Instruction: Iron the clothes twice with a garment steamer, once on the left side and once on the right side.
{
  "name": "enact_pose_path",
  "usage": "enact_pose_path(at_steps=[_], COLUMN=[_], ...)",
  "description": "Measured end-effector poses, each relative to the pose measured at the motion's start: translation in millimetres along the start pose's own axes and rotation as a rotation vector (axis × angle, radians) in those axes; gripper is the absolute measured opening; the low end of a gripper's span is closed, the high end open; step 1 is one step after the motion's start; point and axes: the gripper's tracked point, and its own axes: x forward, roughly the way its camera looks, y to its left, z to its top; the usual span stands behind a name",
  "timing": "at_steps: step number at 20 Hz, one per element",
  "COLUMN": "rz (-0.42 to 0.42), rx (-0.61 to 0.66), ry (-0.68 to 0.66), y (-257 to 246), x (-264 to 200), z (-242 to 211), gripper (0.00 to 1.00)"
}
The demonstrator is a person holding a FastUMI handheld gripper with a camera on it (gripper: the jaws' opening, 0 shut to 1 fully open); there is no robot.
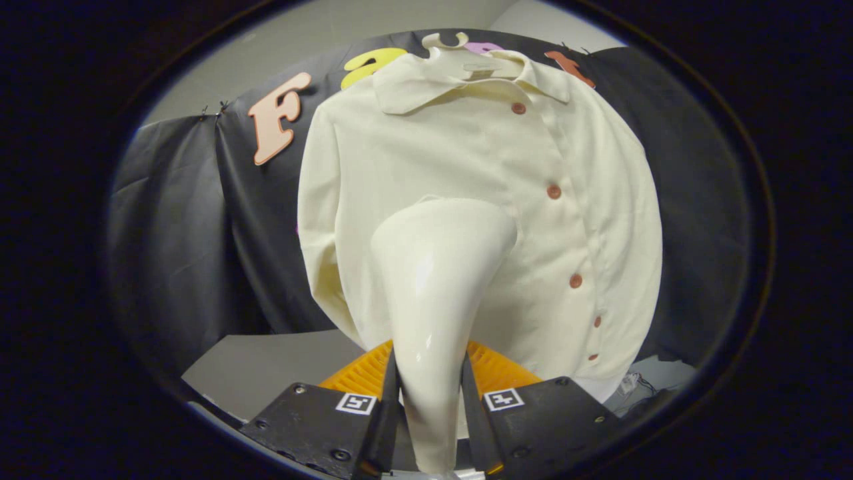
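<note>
Currently the gripper [430,387] is clamped, both fingers pressing the steamer [436,280] handle, w/ steamer head up against the shirt [466,153] front, shirt on a hanger [460,57] before the booth wall.

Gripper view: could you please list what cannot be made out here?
- Steamer faceplate, gripper view: turned toward the shirt, so contact cannot be told.
- Steamer handle's lower end: hidden between the gripper fingers.
- Shirt hem: hidden behind steamer and fingers.
- Hanger: mostly under the collar.
</note>
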Motion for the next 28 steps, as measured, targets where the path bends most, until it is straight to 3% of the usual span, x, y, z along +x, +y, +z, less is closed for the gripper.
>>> enact_pose_path(at_steps=[6, 15, 28], rz=[-0.011, -0.007, -0.031], rx=[-0.057, -0.011, 0.030], ry=[0.074, 0.150, 0.250], y=[-5, -31, -58], x=[2, 9, 21], z=[-48, -142, -243], gripper=[0.45, 0.45, 0.45])
